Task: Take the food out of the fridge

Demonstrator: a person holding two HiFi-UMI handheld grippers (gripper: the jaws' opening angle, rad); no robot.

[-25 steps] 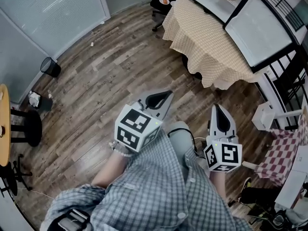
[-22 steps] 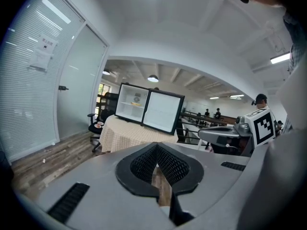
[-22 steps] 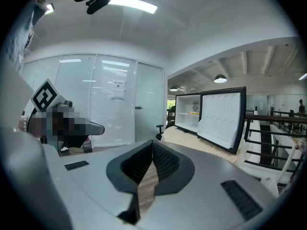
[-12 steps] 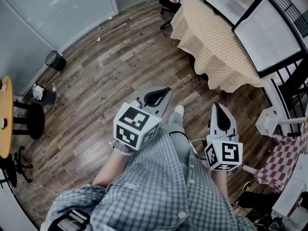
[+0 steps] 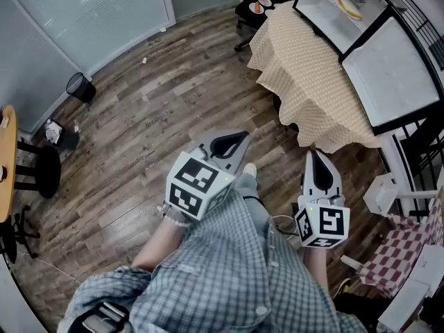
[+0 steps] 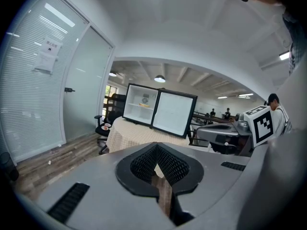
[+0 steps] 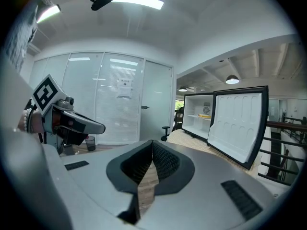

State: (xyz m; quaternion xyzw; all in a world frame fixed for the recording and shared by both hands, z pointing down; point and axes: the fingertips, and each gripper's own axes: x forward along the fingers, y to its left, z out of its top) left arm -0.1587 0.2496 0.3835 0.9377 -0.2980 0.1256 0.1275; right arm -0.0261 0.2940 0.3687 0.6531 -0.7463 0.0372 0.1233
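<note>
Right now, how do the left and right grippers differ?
The left gripper angles rightward; the right gripper points straight ahead. The left gripper's marker cube looks larger in the head view than the right gripper's. Both are shut and empty, short of the open fridge.

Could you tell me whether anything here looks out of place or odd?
The fridge on the table stands with its door wide open, and white scraps lie on the floor.

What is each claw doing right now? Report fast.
Left claw: closed, holding nothing.
Right claw: closed, holding nothing.
</note>
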